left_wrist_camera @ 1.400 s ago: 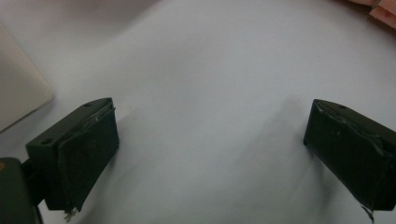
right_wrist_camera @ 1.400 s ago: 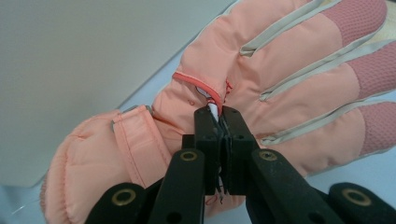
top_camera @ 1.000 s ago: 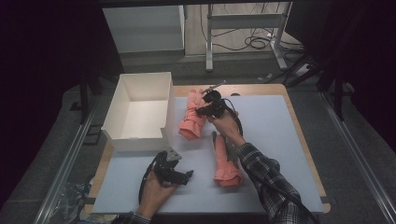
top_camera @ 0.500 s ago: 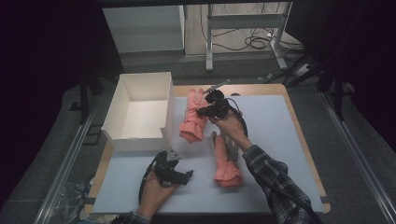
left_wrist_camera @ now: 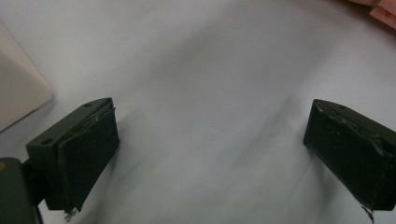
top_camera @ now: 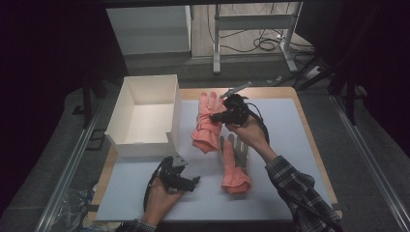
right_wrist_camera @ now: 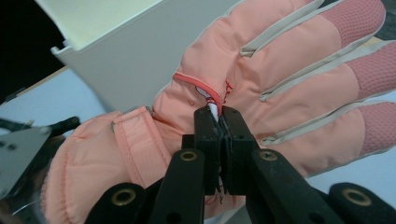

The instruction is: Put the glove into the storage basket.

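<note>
Pink glove (right_wrist_camera: 261,88) — pinched between right gripper (right_wrist_camera: 221,122) fingers, lifted off counter (top_camera: 290,145) beside white box (top_camera: 145,116). Left gripper (left_wrist_camera: 210,154) — fingers wide, nothing between.

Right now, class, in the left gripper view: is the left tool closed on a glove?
No: the left tool stands wide open above the bare white table cover, with nothing between its jaws.

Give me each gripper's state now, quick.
Left gripper: open, holding nothing, over the mat.
Right gripper: closed on the lifted glove, pinching a small tab on it.
</note>
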A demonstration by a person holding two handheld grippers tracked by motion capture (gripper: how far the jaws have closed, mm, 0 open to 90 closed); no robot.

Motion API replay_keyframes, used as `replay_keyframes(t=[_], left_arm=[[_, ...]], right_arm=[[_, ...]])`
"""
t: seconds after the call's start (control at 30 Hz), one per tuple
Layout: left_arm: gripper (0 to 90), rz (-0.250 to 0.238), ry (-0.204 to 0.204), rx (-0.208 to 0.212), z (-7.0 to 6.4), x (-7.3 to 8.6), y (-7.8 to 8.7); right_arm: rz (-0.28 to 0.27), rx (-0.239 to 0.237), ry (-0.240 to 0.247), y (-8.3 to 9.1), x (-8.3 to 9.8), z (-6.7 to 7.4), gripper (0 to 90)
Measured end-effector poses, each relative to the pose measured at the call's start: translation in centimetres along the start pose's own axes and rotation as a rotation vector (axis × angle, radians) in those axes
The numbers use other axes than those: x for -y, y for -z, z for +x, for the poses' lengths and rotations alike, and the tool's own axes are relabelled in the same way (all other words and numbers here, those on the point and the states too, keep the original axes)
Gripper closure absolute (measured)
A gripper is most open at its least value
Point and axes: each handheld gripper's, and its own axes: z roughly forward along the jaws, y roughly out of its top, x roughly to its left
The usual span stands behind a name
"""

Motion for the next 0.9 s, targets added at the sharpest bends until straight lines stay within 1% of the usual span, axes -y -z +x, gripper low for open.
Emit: replay_keyframes(t=[0.27, 0.63, 0.7, 0.87, 0.9], left_arm=[[3.1, 0.002, 0.000, -0.001, 0.0, 0.0, 0.0], [3.1, 0.001, 0.000, -0.001, 0.0, 0.0, 0.0], [3.1, 0.002, 0.000, -0.001, 0.0, 0.0, 0.0], [3.1, 0.003, -0.001, -0.002, 0.0, 0.0, 0.0], [3.1, 0.003, -0.001, -0.002, 0.0, 0.0, 0.0]], right_arm=[[0.007, -0.023, 0.026, 2.9, 1.6, 0.7, 86.1], [0.005, -0.051, 0.030, 6.6, 5.0, 1.1, 86.0], [0.003, -0.060, 0.034, 7.2, 5.7, 1.2, 85.9], [0.018, -0.062, 0.042, 8.3, 7.4, 1.6, 85.9], [0.018, -0.062, 0.042, 8.3, 7.4, 1.6, 85.9]])
